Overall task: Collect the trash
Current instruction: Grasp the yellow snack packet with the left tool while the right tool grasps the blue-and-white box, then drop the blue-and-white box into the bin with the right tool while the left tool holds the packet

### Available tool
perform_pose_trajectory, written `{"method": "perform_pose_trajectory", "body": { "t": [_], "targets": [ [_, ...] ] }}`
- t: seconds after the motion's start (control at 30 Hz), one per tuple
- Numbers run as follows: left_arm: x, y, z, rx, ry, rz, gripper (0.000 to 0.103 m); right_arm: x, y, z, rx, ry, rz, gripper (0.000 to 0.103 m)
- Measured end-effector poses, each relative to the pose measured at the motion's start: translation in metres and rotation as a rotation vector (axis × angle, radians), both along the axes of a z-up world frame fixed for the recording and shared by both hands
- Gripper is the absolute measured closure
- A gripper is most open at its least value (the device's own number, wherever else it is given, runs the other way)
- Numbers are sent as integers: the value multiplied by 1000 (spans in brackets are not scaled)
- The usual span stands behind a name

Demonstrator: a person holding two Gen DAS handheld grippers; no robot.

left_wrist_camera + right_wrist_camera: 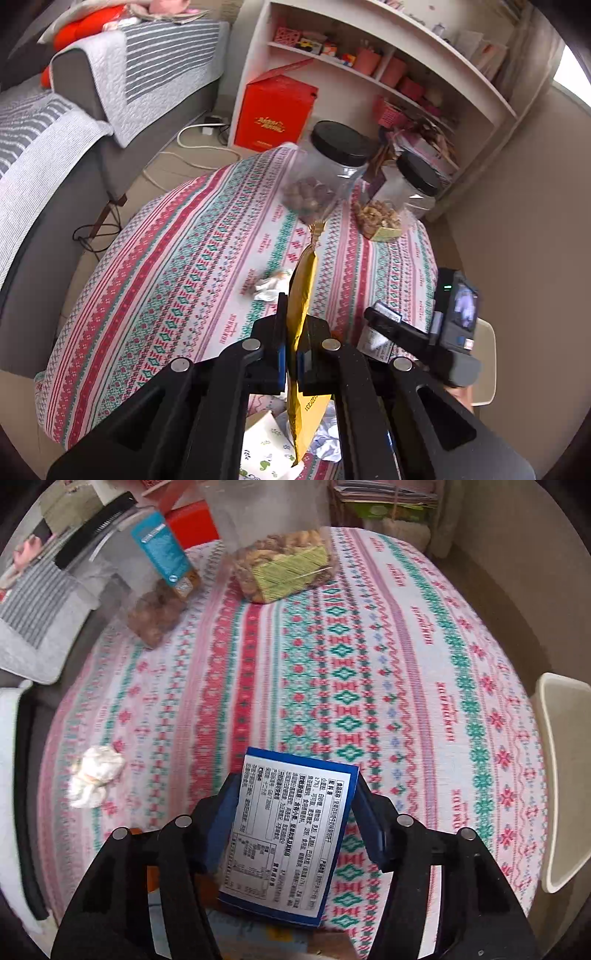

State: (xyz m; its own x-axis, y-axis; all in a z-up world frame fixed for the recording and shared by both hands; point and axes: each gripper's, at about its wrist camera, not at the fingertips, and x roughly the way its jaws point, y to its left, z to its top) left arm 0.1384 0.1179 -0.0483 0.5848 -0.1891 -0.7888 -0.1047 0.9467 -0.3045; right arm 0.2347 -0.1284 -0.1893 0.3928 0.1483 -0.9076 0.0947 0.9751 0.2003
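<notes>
My left gripper (293, 332) is shut on a yellow-gold wrapper (301, 295) that hangs edge-on between the fingers, above the patterned tablecloth (177, 258). A crumpled white paper ball (267, 286) lies on the cloth just beyond it; it also shows in the right wrist view (96, 775). My right gripper (295, 794) is shut on a blue box with a white printed label (288, 834), held over the near edge of the table. The right gripper also shows in the left wrist view (384, 319).
Two clear jars with black lids (325, 170) (402, 195) hold snacks at the far side of the table. More crumpled paper and a patterned bag (273, 443) lie below the left gripper. A sofa (74, 147), a red box (275, 110), shelves (388, 74) and a white chair (561, 775) surround the table.
</notes>
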Motion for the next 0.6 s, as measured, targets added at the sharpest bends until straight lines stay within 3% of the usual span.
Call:
{"method": "perform_pose_trajectory", "body": {
  "t": [0.17, 0.37, 0.6],
  "targets": [
    [0, 19, -5, -35, 10, 44, 100, -19, 11, 51, 46, -144, 90, 49],
    [-3, 26, 1, -53, -24, 67, 100, -45, 24, 97, 74, -252, 138, 49],
    [-6, 20, 4, -51, -41, 68, 100, -66, 27, 123, 77, -324, 184, 49]
  ]
}}
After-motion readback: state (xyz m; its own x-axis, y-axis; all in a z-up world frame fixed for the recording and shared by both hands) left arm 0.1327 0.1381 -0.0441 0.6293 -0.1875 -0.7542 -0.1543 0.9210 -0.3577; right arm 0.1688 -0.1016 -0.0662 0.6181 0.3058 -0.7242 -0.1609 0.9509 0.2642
